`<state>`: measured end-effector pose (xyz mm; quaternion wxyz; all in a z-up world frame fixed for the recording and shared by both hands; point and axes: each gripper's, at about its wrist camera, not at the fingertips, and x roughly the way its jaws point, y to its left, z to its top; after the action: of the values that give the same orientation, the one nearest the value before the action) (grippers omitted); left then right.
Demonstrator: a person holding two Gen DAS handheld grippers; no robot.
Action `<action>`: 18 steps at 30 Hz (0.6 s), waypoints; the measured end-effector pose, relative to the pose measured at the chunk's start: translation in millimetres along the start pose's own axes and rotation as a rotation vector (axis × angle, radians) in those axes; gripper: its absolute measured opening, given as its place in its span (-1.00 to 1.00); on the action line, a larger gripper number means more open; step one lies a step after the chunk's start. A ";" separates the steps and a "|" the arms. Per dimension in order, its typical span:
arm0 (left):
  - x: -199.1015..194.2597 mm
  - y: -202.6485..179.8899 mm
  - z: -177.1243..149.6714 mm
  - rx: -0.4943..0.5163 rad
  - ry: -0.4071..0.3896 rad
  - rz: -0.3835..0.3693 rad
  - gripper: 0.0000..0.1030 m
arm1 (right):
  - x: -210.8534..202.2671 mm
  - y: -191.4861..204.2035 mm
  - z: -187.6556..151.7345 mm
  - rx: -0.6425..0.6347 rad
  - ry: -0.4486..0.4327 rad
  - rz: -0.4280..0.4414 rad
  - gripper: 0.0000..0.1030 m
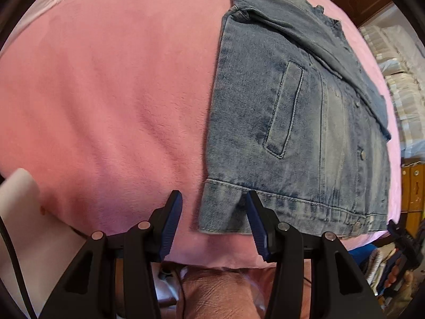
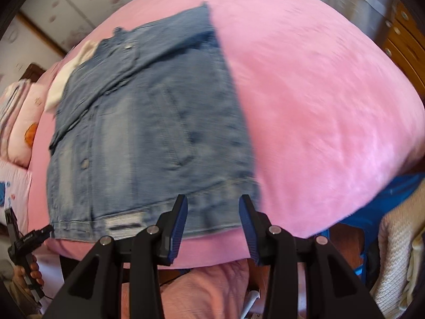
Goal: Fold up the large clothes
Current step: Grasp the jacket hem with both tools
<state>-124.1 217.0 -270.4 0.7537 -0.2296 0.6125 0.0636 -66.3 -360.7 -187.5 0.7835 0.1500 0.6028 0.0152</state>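
Observation:
A blue denim jacket [image 1: 292, 122] lies flat on the pink bed cover [image 1: 106, 93], its sleeves folded in across the front and its hem nearest me. My left gripper [image 1: 213, 195] hovers open over the hem's left corner, with nothing pressed between its blue pads. In the blurred right wrist view the jacket [image 2: 148, 138] fills the left half. Over the hem's right corner my right gripper [image 2: 213, 198] stands open and empty. Each view also catches the other gripper at its edge: the right gripper [image 1: 401, 242] and the left gripper [image 2: 26, 239], each held in a hand.
A white cloth [image 2: 69, 74] sticks out from under the jacket's collar end. Pillows [image 2: 18, 122] lie at the bed's far left. Wooden drawers [image 2: 403, 42], a blue item [image 2: 385, 207] and a cream knit blanket [image 2: 398, 252] sit beside the bed. Stacked white bedding [image 1: 398, 79] stands to the right.

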 end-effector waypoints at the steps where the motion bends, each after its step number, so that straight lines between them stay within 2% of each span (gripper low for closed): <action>1: 2.0 1.5 -0.4 -0.006 -0.004 -0.012 -0.07 | 1.9 -8.1 -1.6 0.018 -0.002 0.003 -0.21; 6: 10.5 5.6 1.5 -0.032 -0.005 -0.088 0.00 | 16.3 -21.6 -3.3 0.043 0.015 0.040 -0.21; 10: 16.9 5.3 1.3 -0.031 0.002 -0.134 0.06 | 38.6 -24.5 -5.0 0.033 0.058 0.108 -0.21; 15: 21.5 2.2 -1.5 -0.019 0.001 -0.190 0.07 | 47.2 -28.8 -8.8 0.034 0.041 0.171 -0.18; 18: 23.4 -1.7 -3.7 -0.002 0.018 -0.226 0.06 | 44.1 -34.9 -11.2 0.043 0.036 0.227 -0.23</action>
<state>-121.2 209.5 -292.8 0.7502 -0.2985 0.5895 -0.0234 -70.4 -382.5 -240.3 0.7623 0.2337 0.5963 0.0936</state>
